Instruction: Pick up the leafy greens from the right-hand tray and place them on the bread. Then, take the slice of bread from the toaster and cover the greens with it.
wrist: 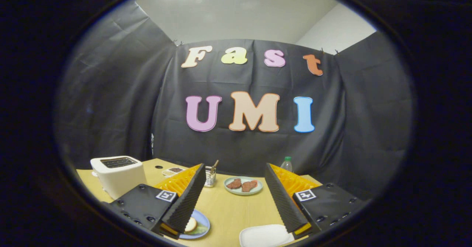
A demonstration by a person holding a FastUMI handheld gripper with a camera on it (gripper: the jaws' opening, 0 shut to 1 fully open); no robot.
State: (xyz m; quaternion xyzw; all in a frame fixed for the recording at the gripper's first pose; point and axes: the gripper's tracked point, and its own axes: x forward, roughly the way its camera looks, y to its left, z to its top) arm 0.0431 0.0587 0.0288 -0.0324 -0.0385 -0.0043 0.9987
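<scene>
While we hold the gripper (236,199) above the wooden table (236,210), its two fingers stand spread wide apart with nothing between them but bare tabletop. Just under the tip of the left finger we see a blue plate (201,226) near the table's front edge, carrying a round slice of bread (190,225) with something pale green beside it; we cannot tell whether that is the leafy greens, since the finger hides much of the plate. Close to the right finger, also at the front edge, lies a white tray (263,236), and what shows of it looks bare. Beyond the fingers, toward the middle of the table, we see a light green plate (243,185) holding two reddish-brown pieces of food. At the left side of the table stands a white toaster (118,175), its slots facing up; whether bread sits inside we cannot make out. Behind the left finger stands a small metal holder (210,177), and a clear bottle with a green cap (287,164) stands near the far edge.
</scene>
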